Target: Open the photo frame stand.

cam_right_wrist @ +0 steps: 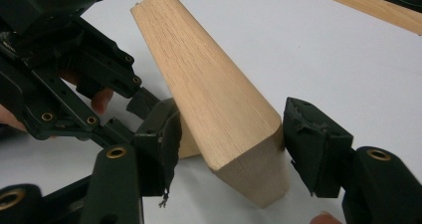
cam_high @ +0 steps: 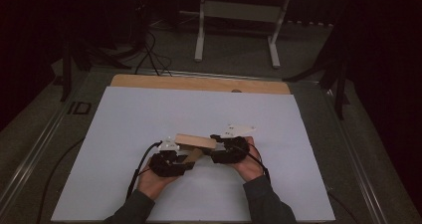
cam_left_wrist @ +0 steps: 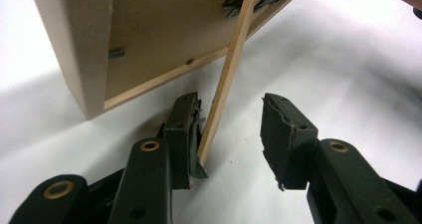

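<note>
A light wooden picture frame (cam_high: 196,141) stands propped on the white sheet between my two grippers. In the left gripper view I see its brown back (cam_left_wrist: 164,30) and its thin prop leg (cam_left_wrist: 229,74). The leg runs down between the jaws of my left gripper (cam_left_wrist: 229,102), lying against the left pad, while the right pad stands well clear. My right gripper (cam_right_wrist: 234,104) straddles the frame's thick end (cam_right_wrist: 209,84), and a thin gap shows at the right pad. The left gripper (cam_right_wrist: 69,84) sits just beyond it.
The white sheet (cam_high: 199,114) covers most of the table. A wooden strip (cam_high: 199,83) runs along its far edge. Beyond the table stand white table legs (cam_high: 200,35), and cables (cam_high: 149,55) lie on the floor. A cable (cam_high: 139,169) trails from the left gripper.
</note>
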`<state>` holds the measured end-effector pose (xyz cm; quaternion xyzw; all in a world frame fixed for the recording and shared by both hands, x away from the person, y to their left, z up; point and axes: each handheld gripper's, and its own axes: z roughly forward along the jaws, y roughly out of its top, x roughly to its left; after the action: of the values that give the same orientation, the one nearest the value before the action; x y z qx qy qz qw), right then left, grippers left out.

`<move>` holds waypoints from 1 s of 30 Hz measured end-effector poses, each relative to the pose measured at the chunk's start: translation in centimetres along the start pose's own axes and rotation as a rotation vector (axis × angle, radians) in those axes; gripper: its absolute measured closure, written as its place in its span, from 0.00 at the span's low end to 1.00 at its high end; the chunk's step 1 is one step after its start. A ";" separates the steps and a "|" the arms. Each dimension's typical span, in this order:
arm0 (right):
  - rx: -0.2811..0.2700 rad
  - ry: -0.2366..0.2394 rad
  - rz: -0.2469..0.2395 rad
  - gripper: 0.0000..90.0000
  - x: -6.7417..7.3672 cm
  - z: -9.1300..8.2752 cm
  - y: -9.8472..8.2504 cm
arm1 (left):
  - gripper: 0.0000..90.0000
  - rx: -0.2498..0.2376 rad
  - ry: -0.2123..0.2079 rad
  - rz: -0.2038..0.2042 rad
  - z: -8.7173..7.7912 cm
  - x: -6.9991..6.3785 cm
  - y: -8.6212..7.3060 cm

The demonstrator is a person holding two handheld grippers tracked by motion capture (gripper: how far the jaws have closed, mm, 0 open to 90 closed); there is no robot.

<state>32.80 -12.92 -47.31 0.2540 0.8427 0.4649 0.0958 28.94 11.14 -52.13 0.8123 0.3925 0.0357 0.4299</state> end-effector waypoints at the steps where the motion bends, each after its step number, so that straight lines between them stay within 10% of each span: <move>1: 0.002 0.002 0.000 0.44 0.0 0.0 0.0 | 0.66 0.001 0.002 0.000 -0.1 0.0 -0.1; 30: 0.031 -0.012 -0.042 0.37 0.8 0.0 -0.3 | 0.66 0.012 0.007 -0.009 -0.5 -0.1 -1.0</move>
<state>32.06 -12.64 -47.55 0.2403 0.8545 0.4479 0.1068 28.00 11.76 -52.50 0.8129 0.3980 0.0340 0.4238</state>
